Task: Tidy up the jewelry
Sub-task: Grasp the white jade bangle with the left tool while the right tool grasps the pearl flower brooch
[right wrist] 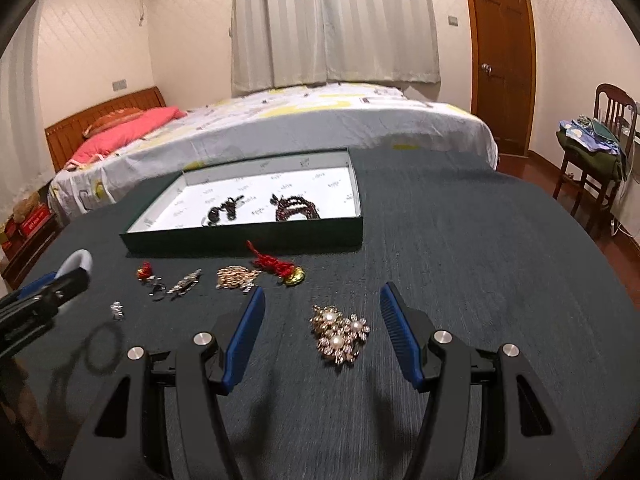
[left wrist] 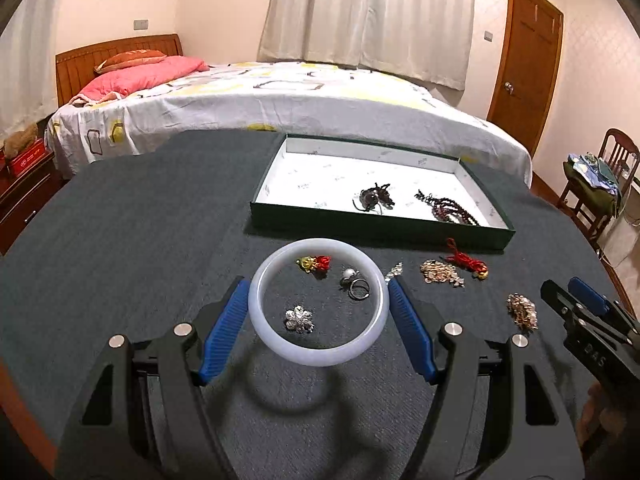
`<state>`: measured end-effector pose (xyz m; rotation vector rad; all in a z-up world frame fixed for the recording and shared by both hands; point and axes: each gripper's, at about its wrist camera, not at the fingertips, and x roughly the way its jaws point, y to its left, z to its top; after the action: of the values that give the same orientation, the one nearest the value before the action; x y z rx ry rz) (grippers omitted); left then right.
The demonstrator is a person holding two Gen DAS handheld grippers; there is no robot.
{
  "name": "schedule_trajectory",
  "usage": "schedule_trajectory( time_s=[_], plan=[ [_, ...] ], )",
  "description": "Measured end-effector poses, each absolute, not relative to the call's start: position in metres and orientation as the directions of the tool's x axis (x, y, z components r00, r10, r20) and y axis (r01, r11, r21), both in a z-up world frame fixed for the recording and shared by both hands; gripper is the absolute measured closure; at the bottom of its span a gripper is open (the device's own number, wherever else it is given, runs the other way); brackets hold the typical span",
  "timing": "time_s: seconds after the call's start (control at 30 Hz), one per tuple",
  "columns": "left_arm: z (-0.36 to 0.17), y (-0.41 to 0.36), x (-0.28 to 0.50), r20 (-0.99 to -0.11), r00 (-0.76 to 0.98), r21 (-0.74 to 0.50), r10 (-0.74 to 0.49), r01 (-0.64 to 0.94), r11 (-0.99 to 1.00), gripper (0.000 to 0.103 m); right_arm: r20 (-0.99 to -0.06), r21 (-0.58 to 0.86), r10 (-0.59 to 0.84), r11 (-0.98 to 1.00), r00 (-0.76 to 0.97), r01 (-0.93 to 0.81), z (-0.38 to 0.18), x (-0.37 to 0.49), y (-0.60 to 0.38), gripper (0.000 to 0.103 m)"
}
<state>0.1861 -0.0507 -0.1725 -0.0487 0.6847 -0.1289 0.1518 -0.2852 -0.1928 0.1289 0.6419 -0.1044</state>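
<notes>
Dark cloth covers the table [left wrist: 120, 240] beside the bed. From the left wrist, the left gripper [left wrist: 318, 312] pinches a white bangle [left wrist: 256, 304] lifted off the cloth, short of the box [left wrist: 380, 236]. It's smooth, so I'd worry it slips and lands on the ring [left wrist: 358, 289].

From the right wrist, the right gripper [right wrist: 322, 320] hangs spread around a pearl brooch [right wrist: 340, 336], which could snag the cloth.

Home bedroom: bed [left wrist: 260, 96], curtains [right wrist: 332, 20]
</notes>
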Motion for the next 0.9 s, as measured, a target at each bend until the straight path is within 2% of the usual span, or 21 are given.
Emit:
schedule_trajectory(
  time_s=[0.47, 0.57, 0.7, 0.9],
  plan=[
    [-0.189, -0.051, 0.202, -0.672, 0.729, -0.084, -0.130, 0.100, 0.991, 0.034, -0.762, 0.059, -0.052, 0.987, 0.645, 0.149, -0.227, 0.183, -0.290, 0.044],
    [-0.191, -0.051, 0.202, -0.677, 0.725, -0.080, -0.128, 0.099, 0.992, 0.034, -0.770, 0.057, -0.054, 0.987, 0.636, 0.152, -0.228, 0.182, -0.290, 0.048],
    [-0.194, -0.050, 0.202, -0.685, 0.718, -0.079, -0.125, 0.098, 0.992, 0.034, -0.769, 0.044, -0.063, 0.988, 0.636, 0.151, -0.228, 0.180, -0.289, 0.060],
    [-0.200, -0.048, 0.202, -0.697, 0.707, -0.077, -0.120, 0.093, 0.993, 0.034, -0.767, 0.057, -0.048, 0.988, 0.640, 0.142, -0.227, 0.177, -0.291, 0.066]
  ],
)
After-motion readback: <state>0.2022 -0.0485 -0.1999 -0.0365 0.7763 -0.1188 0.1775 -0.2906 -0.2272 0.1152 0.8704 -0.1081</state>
